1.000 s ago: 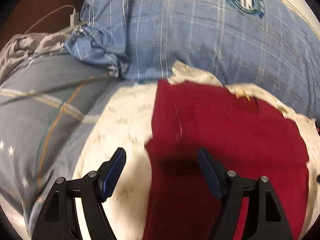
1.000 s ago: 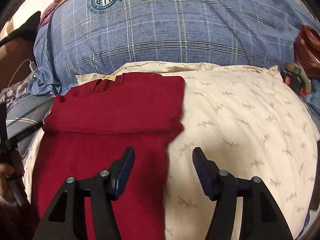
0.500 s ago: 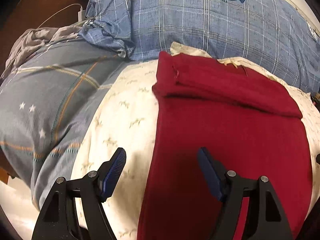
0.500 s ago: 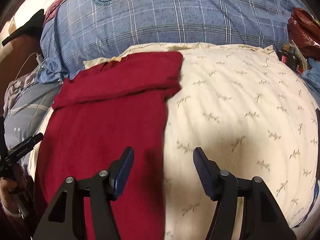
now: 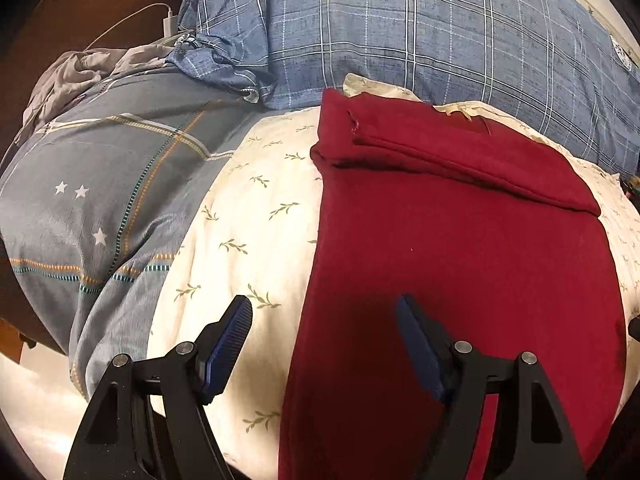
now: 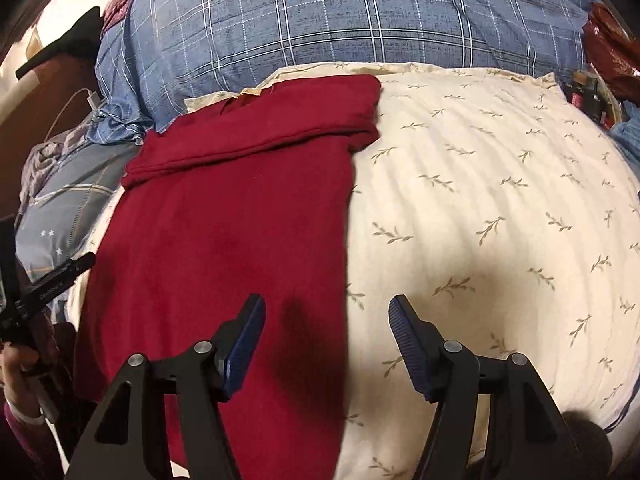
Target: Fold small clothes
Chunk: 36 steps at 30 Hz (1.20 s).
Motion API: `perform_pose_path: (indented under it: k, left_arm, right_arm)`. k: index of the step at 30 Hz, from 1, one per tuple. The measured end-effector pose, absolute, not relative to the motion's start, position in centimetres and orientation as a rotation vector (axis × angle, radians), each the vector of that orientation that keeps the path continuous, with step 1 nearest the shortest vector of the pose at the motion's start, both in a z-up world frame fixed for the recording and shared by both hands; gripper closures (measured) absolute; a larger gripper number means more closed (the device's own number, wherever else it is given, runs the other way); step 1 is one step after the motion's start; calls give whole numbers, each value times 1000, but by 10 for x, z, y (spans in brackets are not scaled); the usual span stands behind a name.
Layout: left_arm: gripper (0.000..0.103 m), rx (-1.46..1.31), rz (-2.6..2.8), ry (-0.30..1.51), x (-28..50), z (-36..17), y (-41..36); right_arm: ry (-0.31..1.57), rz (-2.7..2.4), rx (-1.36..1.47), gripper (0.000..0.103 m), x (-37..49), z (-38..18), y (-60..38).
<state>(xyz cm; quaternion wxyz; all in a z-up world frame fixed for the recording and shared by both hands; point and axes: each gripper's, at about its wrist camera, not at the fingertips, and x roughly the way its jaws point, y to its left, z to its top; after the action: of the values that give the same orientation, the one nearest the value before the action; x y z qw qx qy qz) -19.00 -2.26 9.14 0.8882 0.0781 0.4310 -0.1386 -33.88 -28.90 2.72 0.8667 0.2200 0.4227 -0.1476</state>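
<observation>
Red garment (image 5: 460, 248) lies flat on the cream pillow (image 5: 248, 224), centre to lower right of the left wrist view. Its far end is already folded over into a band near the top. Blue plaid pillow (image 5: 400, 40) behind, grey quilt (image 5: 100, 184) at left.

Left tool (image 5: 324, 340) hangs wide open and empty, straddling the garment's left edge. Right tool (image 6: 326, 340) also holds nothing and its jaws are opening, astride the right edge, lower centre of the right wrist view.

Step looks like lining up for the next fold. Next move probably needs both tools down onto the near edges, pinching cloth only, not pillow.
</observation>
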Motion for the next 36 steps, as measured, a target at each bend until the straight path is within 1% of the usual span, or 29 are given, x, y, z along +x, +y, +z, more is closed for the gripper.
perform_pose_path:
  k: [3,22,36]
  left_arm:
    - [29,160,-287,899,-193,92,-21]
    - [29,131,-292,923,-207,96,-6]
    - [29,103,-299,939,-217,96,1]
  right_arm:
    - [884,-297,477,33,-341,26,-286]
    - [914,-259,497,33,-342,13,-275]
    - [908,-239,491,33,-346,16,-264]
